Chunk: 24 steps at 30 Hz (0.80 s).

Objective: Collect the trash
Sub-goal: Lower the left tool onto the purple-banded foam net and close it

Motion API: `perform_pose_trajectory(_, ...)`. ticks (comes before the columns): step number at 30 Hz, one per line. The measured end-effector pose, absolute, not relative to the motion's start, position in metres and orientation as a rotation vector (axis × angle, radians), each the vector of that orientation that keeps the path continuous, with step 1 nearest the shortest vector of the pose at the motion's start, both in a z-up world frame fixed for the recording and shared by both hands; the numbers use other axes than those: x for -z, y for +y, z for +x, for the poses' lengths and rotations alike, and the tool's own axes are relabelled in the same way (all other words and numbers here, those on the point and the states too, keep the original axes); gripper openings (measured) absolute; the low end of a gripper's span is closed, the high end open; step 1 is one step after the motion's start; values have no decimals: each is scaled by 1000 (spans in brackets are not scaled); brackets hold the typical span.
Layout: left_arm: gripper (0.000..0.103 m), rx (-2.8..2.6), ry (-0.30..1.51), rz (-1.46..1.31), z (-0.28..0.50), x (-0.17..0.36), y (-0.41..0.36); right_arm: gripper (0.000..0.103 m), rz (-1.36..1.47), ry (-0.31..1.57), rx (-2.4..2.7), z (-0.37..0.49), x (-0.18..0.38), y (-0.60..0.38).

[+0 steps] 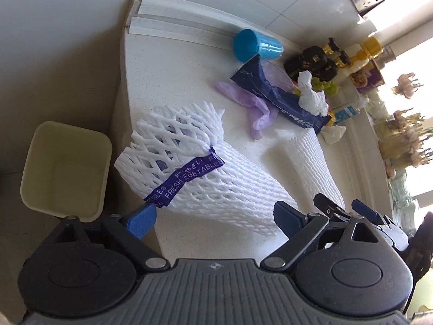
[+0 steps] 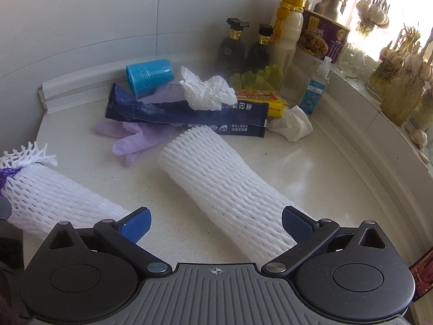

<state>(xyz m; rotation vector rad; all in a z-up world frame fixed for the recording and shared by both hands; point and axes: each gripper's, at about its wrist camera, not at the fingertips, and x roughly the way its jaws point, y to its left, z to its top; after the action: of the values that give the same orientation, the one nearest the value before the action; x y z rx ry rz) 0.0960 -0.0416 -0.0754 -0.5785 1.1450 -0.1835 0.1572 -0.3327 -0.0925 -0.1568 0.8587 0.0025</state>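
Your left gripper [image 1: 213, 223] has its jaws wide apart, gripping nothing, poised over the near end of the banded foam net [image 1: 205, 168], which lies on the white counter [image 1: 189, 81] with its frayed end pointing toward the counter's edge and a purple "FRESH VEGETABLES" band [image 1: 186, 178] around it. Your right gripper [image 2: 216, 226] likewise has its jaws spread and empty, the near end of the plain foam net [image 2: 224, 189] lying between the blue pads. Taking the plain foam net as landmark: the banded net lies to its left, apart from it; a purple glove [image 2: 138, 138] lies just beyond its far end to the left; a dark blue wrapper [image 2: 186, 113] lies across its far end, touching or nearly so; a crumpled tissue [image 2: 208, 92] sits on that wrapper; a second tissue [image 2: 292, 124] lies to the right of the wrapper's end; a blue cup [image 2: 148, 75] lies tipped over behind the wrapper, by the wall. A cream bin [image 1: 67, 170] stands below the counter's edge, left of the banded net. Bottles [image 2: 235, 46] and a noodle tub [image 2: 322, 38] stand at the back right.
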Motion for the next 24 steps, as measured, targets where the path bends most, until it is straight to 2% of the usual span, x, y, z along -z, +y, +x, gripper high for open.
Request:
perform_pose_trajectory(3, 86, 138, 1128, -578, 100, 80, -42, 102, -174, 864, 3, 167, 100, -333)
perform_pose_trajectory(5, 79, 106, 1134, -592, 102, 84, -41, 102, -184, 867, 4, 173, 105, -333)
perform_pose_trajectory(7, 64, 79, 1133, -632, 103, 87, -36, 100, -184, 856, 3, 176, 109, -334)
perform_pose_trajectory(12, 48, 53, 1112, -699, 101, 89, -27, 93, -175, 844, 1, 180, 114, -338)
perform_pose_trajectory(14, 45, 49, 1109, -703, 102, 89, -26, 87, -169, 852, 6, 182, 117, -341)
perform_pose_trajectory(16, 29, 55, 1108, -717, 103, 89, -25, 74, -151, 866, 8, 185, 121, -345)
perform_pose_trajectory(17, 27, 55, 1109, -714, 103, 89, -25, 71, -141, 872, 12, 185, 122, -348)
perform_pose_trajectory(18, 22, 53, 1113, -706, 104, 90, -25, 65, -130, 877, 22, 186, 124, -350)
perform_pose_trajectory(20, 19, 59, 1124, -703, 106, 91, -25, 52, -107, 884, 42, 188, 127, -354)
perform_pose_trajectory(22, 8, 65, 1128, -703, 108, 93, -24, 35, -74, 887, 52, 188, 128, -357)
perform_pose_trajectory(24, 4, 75, 1126, -694, 108, 92, -24, 25, -45, 885, 57, 188, 129, -360)
